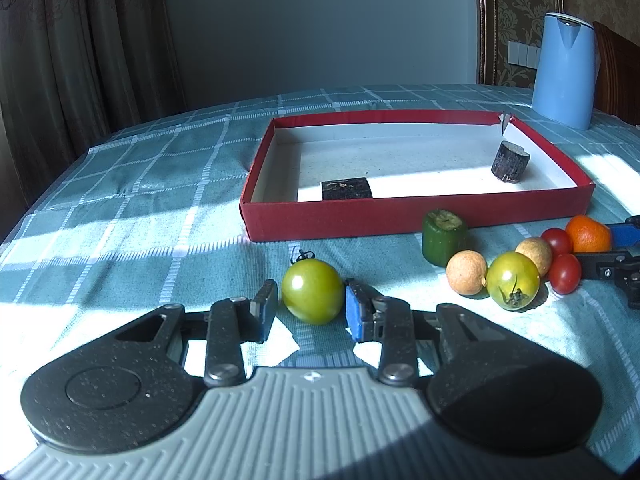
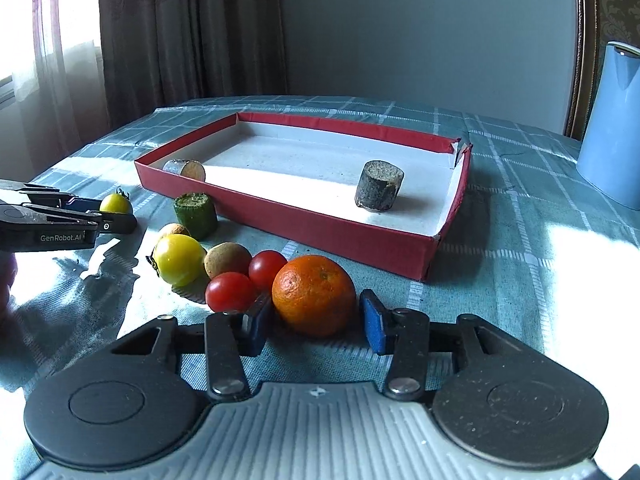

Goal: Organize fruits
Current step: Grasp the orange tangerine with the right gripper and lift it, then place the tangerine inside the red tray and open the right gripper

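My left gripper [image 1: 310, 306] is open around a green tomato [image 1: 313, 291] on the tablecloth, with small gaps on both sides. My right gripper [image 2: 316, 322] is open around an orange [image 2: 314, 295], its left pad near the fruit and its right pad apart. Beside the orange lie two red cherry tomatoes [image 2: 248, 286], a second green tomato [image 2: 179, 258], two tan round fruits [image 2: 227, 260] and a green cylinder [image 2: 196, 215]. The red box [image 2: 448, 240] holds a dark cylinder [image 2: 378, 191] and another piece [image 2: 185, 169] at its left end.
A blue kettle [image 1: 564, 70] stands at the back right of the table. The table has a teal checked cloth [image 1: 140, 184]. Curtains [image 2: 192, 32] hang behind the left side. The left gripper also shows in the right wrist view [image 2: 116, 210], at the left.
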